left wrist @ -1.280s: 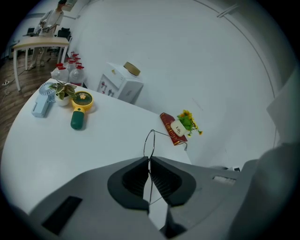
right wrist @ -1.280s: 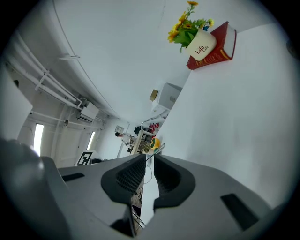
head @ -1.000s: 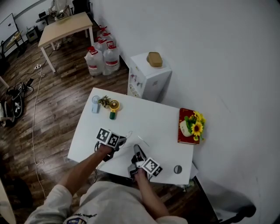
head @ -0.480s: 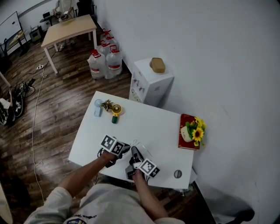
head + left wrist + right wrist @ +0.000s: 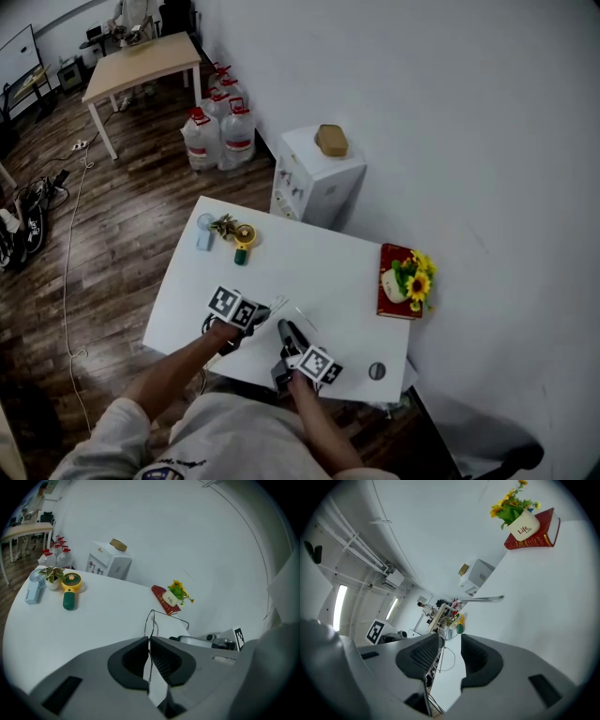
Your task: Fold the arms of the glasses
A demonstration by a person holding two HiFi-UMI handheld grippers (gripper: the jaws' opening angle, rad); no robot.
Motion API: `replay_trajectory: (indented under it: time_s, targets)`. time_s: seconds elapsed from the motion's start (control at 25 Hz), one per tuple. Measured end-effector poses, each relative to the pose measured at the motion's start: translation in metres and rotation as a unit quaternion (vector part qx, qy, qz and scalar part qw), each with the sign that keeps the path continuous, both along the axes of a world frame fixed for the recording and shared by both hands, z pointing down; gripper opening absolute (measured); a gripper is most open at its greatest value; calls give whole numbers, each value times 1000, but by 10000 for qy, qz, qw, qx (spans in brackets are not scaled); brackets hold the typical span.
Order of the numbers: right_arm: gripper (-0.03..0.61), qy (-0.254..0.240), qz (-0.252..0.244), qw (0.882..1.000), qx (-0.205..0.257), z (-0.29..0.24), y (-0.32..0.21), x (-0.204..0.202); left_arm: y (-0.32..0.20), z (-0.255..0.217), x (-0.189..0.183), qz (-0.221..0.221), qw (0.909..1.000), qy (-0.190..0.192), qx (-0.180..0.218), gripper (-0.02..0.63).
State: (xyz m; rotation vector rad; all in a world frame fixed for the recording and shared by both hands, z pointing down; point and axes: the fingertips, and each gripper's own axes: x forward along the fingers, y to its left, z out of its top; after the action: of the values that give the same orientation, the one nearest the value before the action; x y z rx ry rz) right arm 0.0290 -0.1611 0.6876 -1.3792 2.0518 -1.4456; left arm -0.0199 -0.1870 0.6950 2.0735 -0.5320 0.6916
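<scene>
Thin wire-framed glasses (image 5: 281,307) hang just above the white table (image 5: 319,258) near its front edge, between both grippers. My left gripper (image 5: 260,314) is shut on the frame; in the left gripper view the rim (image 5: 151,623) sticks up out of the closed jaws (image 5: 149,641) and one arm (image 5: 174,618) reaches right. My right gripper (image 5: 285,331) faces it from the right. Its jaws (image 5: 451,640) are opening, with a thin wire loop (image 5: 446,659) of the glasses lying between them, not pressed. Beyond them one arm (image 5: 482,599) juts out sideways.
A red book with a sunflower pot (image 5: 400,279) lies at the table's right edge, and a small round dark object (image 5: 377,371) sits at the front right. A yellow-green hand fan (image 5: 243,238) and a small blue fan (image 5: 205,231) stand at the back left. A white cabinet (image 5: 314,173) stands behind the table.
Both grippers have stayed close together over the glasses near the front edge. Only the head view has shifted slightly.
</scene>
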Motion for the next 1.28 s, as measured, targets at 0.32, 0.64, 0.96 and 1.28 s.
replay_trajectory:
  time_s: [0.32,0.64,0.96,1.28]
  targets:
    - [181,688,-74,9974,-206,28,42,74,-19,-3,-18,156,9999,-34,58,15]
    - [196,-28,-1067,9928,547,-32,31,93,-15,-24,-23,1081,9940,93,110,16]
    - [132,-535,-2445,9646,827,-77,27,31,4,-34,-10,2030,9782,-64,435,16]
    - [21,-646,-2835,9550,580,-68,44,7,17,-35,-1,2129,9762,-31,421,17]
